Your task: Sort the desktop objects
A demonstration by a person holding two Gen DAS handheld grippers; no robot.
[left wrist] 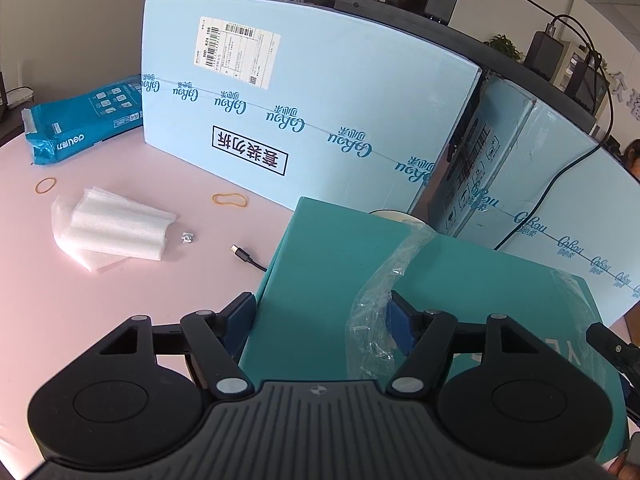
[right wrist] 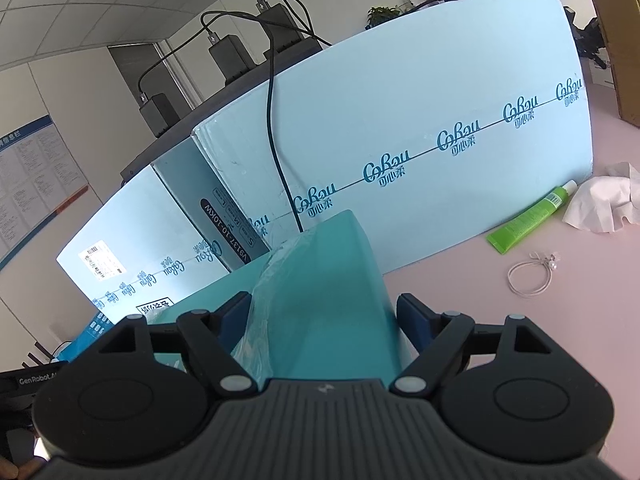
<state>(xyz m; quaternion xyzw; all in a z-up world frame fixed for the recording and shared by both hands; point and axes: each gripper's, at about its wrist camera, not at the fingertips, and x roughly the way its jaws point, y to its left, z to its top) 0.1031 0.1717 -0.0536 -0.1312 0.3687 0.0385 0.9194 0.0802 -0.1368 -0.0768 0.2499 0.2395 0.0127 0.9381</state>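
Both tools gape around teal box; only right view shows green tube.

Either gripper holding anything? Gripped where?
Both straddle the teal box: left gripper at its left edge, right gripper across its right end. Jaws wide; firm contact cannot be told.

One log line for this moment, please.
left tongs: straddling teal box | right tongs: straddling box | bag: on box | grip: unclear
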